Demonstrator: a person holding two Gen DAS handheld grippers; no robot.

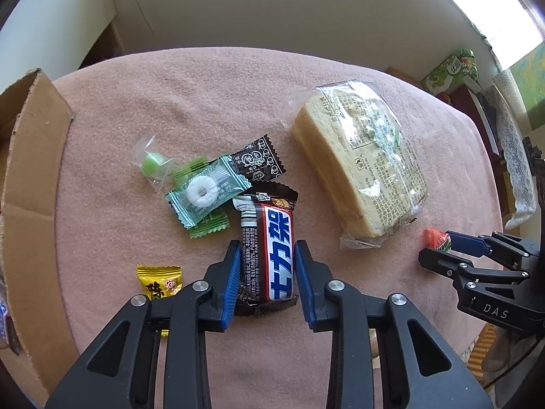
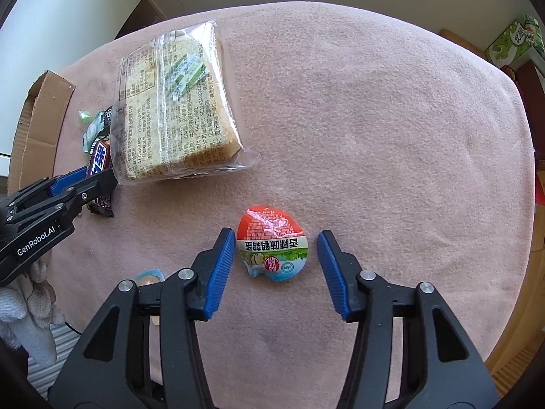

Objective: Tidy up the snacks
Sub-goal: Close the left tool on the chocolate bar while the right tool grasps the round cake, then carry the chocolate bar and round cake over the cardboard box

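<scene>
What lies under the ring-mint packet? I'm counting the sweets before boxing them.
Under the mint packet two green wrappers poke out, one at each end. Their middles are covered, so whether anything else lies beneath cannot be seen.

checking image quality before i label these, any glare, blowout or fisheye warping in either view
Left wrist view: the window at top right is blown out white, the clear wrap on the bread pack shows glare, and the table edge bows from fisheye. Right wrist view: a glare streak crosses the round snack cup; its print stays sharp, and the corners vignette dark.
</scene>
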